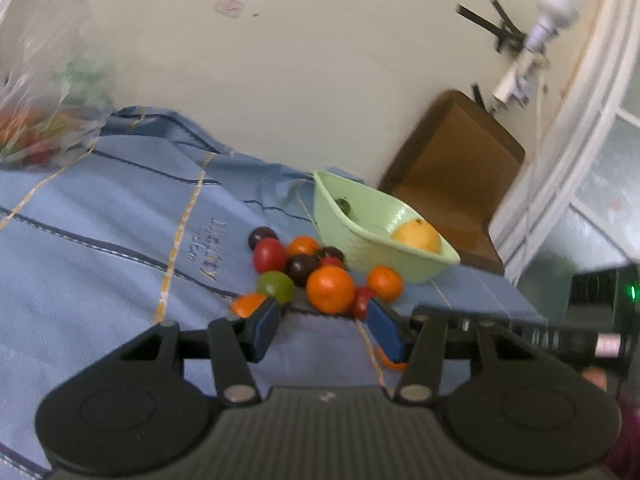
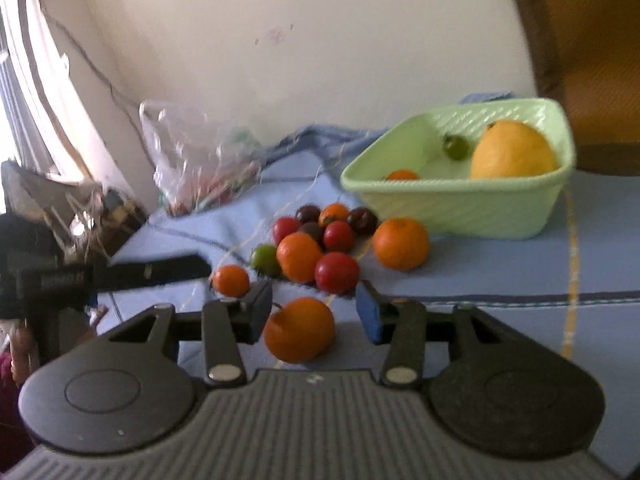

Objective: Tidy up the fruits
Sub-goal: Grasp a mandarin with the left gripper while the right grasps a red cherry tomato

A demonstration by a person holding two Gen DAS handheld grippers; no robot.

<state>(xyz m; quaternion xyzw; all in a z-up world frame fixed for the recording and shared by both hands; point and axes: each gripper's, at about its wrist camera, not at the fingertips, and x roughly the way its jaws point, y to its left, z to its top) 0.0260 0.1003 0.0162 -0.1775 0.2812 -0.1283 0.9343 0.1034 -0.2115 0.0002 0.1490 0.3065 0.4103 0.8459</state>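
Nearby, fruit pile (loose) fronts green basket.

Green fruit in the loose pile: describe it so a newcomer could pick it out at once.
Start at the pale green basket on the blue cloth; a heap of small round fruits lies in front of it. The green fruit sits at the heap's left edge beside an orange, the only green among reds, oranges and dark purples.
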